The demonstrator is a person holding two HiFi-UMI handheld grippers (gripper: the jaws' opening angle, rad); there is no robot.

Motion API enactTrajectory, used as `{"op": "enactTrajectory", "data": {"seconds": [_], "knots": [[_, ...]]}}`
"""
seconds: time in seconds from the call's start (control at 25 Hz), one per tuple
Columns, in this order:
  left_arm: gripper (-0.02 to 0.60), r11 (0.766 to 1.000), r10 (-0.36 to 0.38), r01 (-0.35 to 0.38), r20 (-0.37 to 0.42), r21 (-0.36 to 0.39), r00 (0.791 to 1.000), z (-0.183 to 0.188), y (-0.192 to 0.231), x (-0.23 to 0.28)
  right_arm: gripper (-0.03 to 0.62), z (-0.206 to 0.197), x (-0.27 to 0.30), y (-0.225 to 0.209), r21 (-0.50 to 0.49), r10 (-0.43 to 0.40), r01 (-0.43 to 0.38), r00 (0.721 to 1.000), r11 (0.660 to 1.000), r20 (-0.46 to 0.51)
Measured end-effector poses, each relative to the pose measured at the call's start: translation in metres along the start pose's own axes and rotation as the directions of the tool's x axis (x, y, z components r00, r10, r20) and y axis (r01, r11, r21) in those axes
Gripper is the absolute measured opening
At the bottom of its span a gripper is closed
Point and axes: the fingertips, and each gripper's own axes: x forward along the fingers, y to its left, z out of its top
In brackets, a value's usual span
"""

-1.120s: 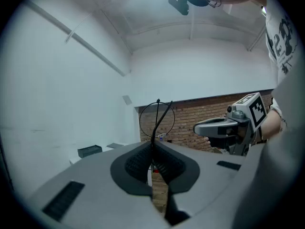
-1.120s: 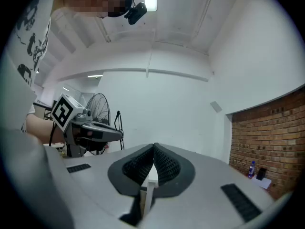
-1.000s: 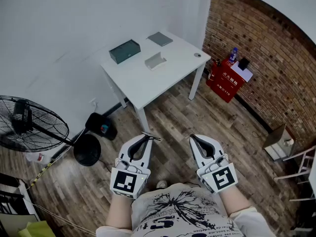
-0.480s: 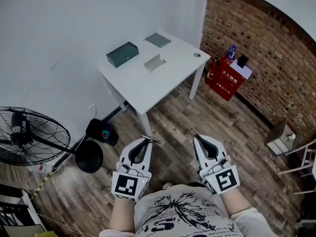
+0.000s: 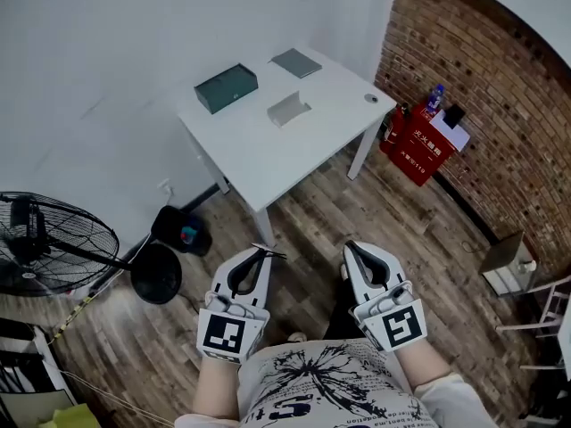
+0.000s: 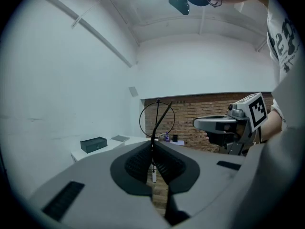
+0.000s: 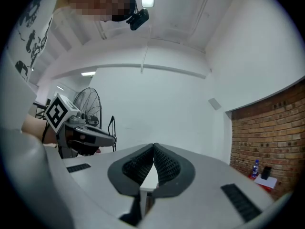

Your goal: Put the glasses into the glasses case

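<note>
Above the wooden floor [image 5: 308, 208], well short of the white surface [image 5: 268, 154]: both grippers held side by side.
Left gripper [image 5: 260, 254] is clamped on thin wire-framed glasses [image 6: 156, 119], one lens ring standing above the tips. Right gripper [image 5: 349, 249] has its jaws together, nothing between them. On the surface lie a dark green box [image 5: 226, 88], a grey folded item [image 5: 290, 109] and a flat grey pad [image 5: 296, 62].

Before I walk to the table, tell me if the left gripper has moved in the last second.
No, not noticeably: the left gripper, shut on the glasses, stays just short of the table's near leg, as before.
</note>
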Motion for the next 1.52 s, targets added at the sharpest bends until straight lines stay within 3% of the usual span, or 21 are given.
{"op": "enactTrajectory", "data": {"seconds": [0.32, 0.52, 0.68, 0.76, 0.92, 1.16, 1.52], "knots": [[0.021, 0.99, 0.144, -0.144, -0.007, 0.013, 0.99, 0.01, 0.022, 0.116, 0.014, -0.018, 0.078, -0.108, 0.016, 0.123, -0.123, 0.992, 0.992, 0.004], [0.021, 0.962, 0.274, -0.273, -0.025, 0.015, 0.961, 0.021, 0.032, 0.199, 0.015, -0.023, 0.134, -0.194, 0.02, 0.23, -0.23, 0.973, 0.973, 0.004], [0.021, 0.934, 0.356, -0.357, -0.099, 0.004, 0.929, 0.024, 0.045, 0.252, 0.015, -0.022, 0.173, -0.247, 0.004, 0.29, -0.29, 0.957, 0.957, 0.018], [0.021, 0.92, 0.391, -0.393, -0.076, -0.012, 0.917, 0.028, 0.049, 0.274, 0.014, -0.024, 0.189, -0.266, 0.007, 0.323, -0.324, 0.946, 0.946, 0.021], [0.021, 0.911, 0.411, -0.411, -0.126, 0.028, 0.903, 0.028, 0.061, 0.31, 0.014, -0.04, 0.223, -0.294, -0.034, 0.381, -0.382, 0.924, 0.923, -0.027], [0.021, 0.903, 0.427, -0.428, -0.181, 0.038, 0.886, 0.016, 0.096, 0.356, 0.015, -0.059, 0.271, -0.321, 0.031, 0.42, -0.419, 0.906, 0.908, -0.056], [0.021, 0.93, 0.361, -0.364, -0.287, 0.047, 0.887, -0.025, 0.18, 0.441, 0.015, -0.096, 0.374, -0.347, 0.009, 0.439, -0.441, 0.89, 0.897, -0.121]]}}
